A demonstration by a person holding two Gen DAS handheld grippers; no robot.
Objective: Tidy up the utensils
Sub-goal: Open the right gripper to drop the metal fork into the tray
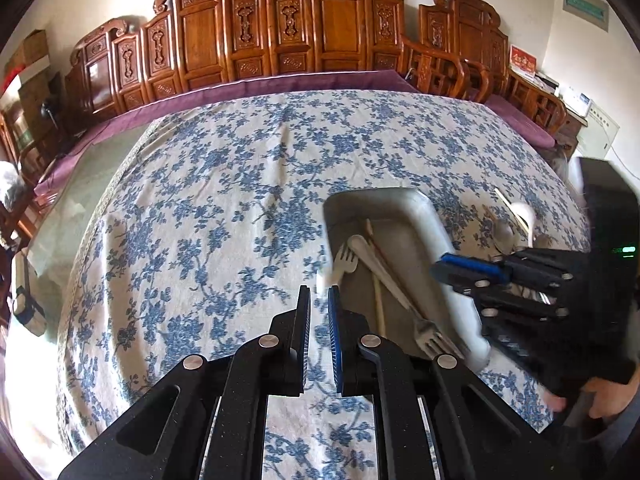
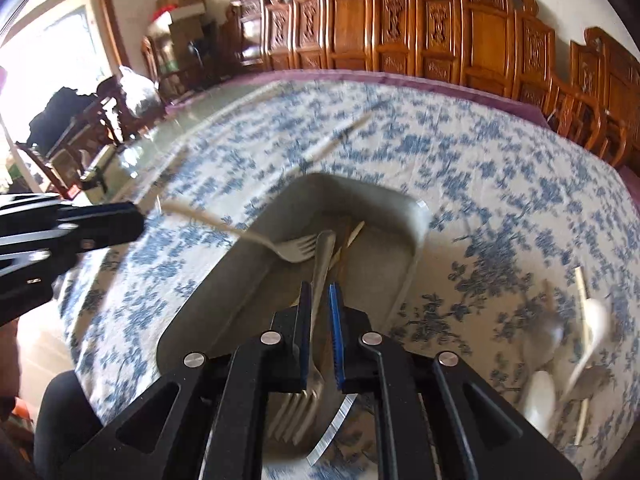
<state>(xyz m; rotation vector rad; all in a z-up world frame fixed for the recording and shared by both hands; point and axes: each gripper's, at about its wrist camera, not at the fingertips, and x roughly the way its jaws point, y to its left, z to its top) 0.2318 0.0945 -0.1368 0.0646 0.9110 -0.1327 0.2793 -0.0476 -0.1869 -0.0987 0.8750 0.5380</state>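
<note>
A white tray (image 1: pixel 440 232) lies on the floral tablecloth and holds a metal fork (image 1: pixel 430 338), a chopstick (image 1: pixel 378 296) and a long pale handle. My left gripper (image 1: pixel 319 294) is just left of the tray, its fingers narrowly apart; the pale handle end of a beige fork (image 1: pixel 344 264) sits between the tips, its head in the tray. From the right wrist view the left gripper (image 2: pixel 136 220) appears to hold that beige fork (image 2: pixel 288 250) by the handle tip. My right gripper (image 2: pixel 320 292) hovers over the tray (image 2: pixel 412 248), slightly open, the metal fork (image 2: pixel 320 264) below it.
Loose spoons and chopsticks (image 2: pixel 588 328) lie on the cloth right of the tray; they also show in the left wrist view (image 1: pixel 516 220). Carved wooden chairs (image 1: pixel 320 28) line the far table edge. A bare glass strip (image 1: pixel 80 208) runs along the table's left side.
</note>
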